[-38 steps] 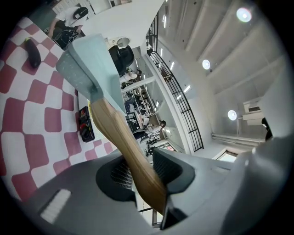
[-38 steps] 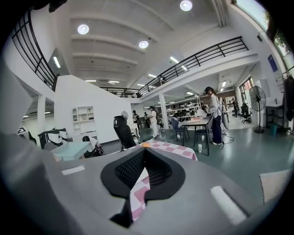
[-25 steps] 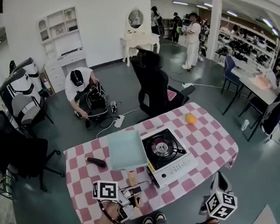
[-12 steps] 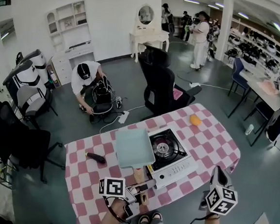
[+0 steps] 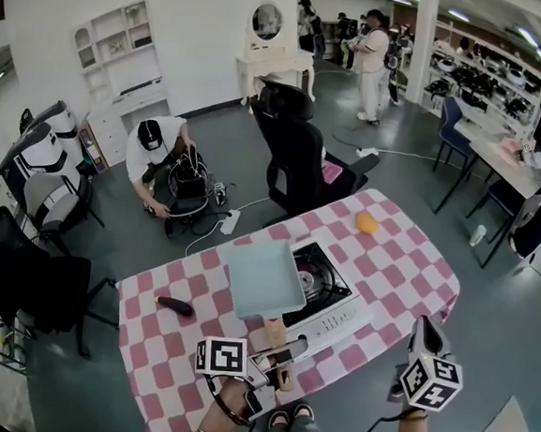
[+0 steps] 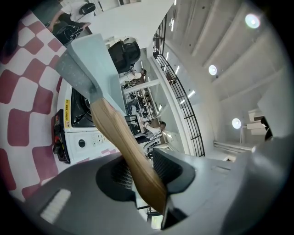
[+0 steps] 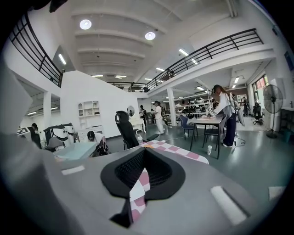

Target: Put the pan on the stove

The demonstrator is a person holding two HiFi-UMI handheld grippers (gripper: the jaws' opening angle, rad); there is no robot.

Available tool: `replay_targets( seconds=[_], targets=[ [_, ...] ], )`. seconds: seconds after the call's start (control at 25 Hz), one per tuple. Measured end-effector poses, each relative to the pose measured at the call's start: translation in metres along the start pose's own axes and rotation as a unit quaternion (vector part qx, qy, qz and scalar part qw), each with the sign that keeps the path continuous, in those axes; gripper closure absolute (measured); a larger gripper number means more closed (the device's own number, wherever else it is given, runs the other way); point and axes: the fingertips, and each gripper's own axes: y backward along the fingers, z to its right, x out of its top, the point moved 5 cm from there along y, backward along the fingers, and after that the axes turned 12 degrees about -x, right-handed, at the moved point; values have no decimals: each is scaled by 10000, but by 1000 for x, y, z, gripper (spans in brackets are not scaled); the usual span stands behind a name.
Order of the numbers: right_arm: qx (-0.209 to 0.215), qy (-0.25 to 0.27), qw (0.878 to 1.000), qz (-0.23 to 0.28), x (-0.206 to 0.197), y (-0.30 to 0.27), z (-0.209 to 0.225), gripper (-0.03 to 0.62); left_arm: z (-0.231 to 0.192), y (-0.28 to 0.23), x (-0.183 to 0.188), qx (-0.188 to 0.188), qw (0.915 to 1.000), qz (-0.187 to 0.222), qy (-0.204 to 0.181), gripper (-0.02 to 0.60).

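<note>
Checkered tabletop (image 5: 408,260), pan (image 5: 263,277) held over the stove (image 5: 337,312), at its left edge.
Left gripper (image 5: 279,356) fingers clamp its wooden handle (image 5: 276,337); right gripper (image 5: 426,339) fingers sit together, empty. Placing step: next, probably shift right and lower it onto the burner (image 5: 316,279).

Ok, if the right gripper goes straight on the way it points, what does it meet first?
Most likely the checked tablecloth on the table's near right side, seen just beyond the right gripper, jaws shut. Depth is unclear; it might skim over it.
</note>
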Motion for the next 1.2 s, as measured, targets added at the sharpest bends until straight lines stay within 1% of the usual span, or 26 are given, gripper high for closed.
replay_targets(
  seconds=[0.24, 0.52, 0.88, 1.04, 1.2],
  targets=[
    [-225, -100, 9997, -60, -3, 1, 26, 585, -2, -25, 0, -93, 9999, -117, 1, 468],
    [-432, -207, 9987, -144, -9, 1, 50, 585, -4, -49, -4, -89, 9997, -239, 67, 468],
    [-507, -326, 9976, -334, -25, -8, 66, 585, -11, -69, -1, -186, 9998, -62, 100, 466],
    [-494, -346, 9972, -439, -34, -17, 69, 585, -18, -77, 0, -127, 9999, -30, 63, 466],
    [-468, -373, 9967, -552, -45, -26, 68, 585, -25, -85, 1, -110, 9999, -27, 104, 466]
  ],
)
